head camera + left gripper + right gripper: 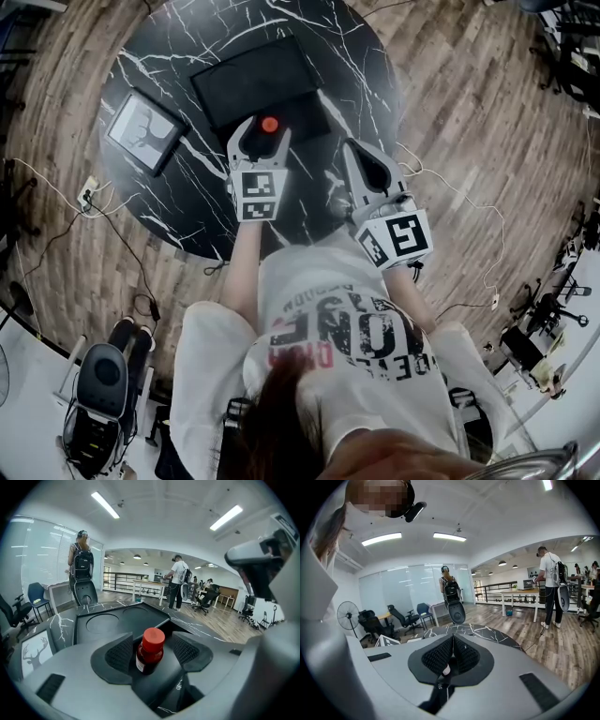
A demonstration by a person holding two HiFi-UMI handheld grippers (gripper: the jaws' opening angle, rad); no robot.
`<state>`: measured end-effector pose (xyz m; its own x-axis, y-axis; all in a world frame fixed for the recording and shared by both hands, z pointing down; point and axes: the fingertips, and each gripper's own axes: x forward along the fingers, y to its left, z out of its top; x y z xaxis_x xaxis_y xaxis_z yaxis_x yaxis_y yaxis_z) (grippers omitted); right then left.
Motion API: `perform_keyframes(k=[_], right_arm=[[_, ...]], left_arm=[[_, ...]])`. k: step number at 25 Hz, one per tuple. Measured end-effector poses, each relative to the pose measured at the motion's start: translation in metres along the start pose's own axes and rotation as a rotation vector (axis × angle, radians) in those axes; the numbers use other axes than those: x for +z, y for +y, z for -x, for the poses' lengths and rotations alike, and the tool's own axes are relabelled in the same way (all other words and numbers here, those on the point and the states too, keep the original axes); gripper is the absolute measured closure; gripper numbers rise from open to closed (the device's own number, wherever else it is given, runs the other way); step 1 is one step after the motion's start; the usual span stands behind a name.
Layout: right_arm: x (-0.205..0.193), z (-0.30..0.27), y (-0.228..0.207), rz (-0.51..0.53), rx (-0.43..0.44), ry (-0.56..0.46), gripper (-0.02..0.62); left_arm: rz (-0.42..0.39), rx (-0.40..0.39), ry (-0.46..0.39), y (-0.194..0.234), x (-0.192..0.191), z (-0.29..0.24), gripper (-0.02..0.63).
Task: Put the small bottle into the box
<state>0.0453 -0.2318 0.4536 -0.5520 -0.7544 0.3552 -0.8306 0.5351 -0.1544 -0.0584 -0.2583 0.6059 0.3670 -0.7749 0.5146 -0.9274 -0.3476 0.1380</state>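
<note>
A small dark red bottle with a red cap (151, 651) stands upright on a black inner surface at the near end of the black box (117, 620). My left gripper (152, 645) is open around it, with a ribbed pad on each side and a visible gap at the right pad. In the head view the red cap (270, 124) shows between the left gripper's (266, 128) fingertips, at the box's (255, 80) near edge. To its right, my right gripper (356, 150) hovers over the table with nothing in it. Its pads (461, 658) are pressed together.
The box lies on a round black marble table (187, 206). A framed deer picture (142, 129) lies at the table's left. Cables and a power strip (86, 192) run across the wooden floor. People stand at desks far back (178, 581).
</note>
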Motion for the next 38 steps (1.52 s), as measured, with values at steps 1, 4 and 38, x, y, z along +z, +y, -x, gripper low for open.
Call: perform_keyframes(k=[1, 4, 38], right_arm=[[0.0, 0.0, 0.0, 0.0, 0.0, 0.0, 0.594], [0.0, 0.0, 0.001, -0.001, 0.004, -0.001, 0.594], [0.014, 0.021, 0.015, 0.018, 0.021, -0.055, 0.594]], left_arm=[[0.0, -0.001, -0.002, 0.0, 0.001, 0.0, 0.344], [0.001, -0.003, -0.004, 0.0, 0.002, 0.0, 0.344], [-0.052, 0.053, -0.111, -0.007, 0.038, 0.039, 0.579]])
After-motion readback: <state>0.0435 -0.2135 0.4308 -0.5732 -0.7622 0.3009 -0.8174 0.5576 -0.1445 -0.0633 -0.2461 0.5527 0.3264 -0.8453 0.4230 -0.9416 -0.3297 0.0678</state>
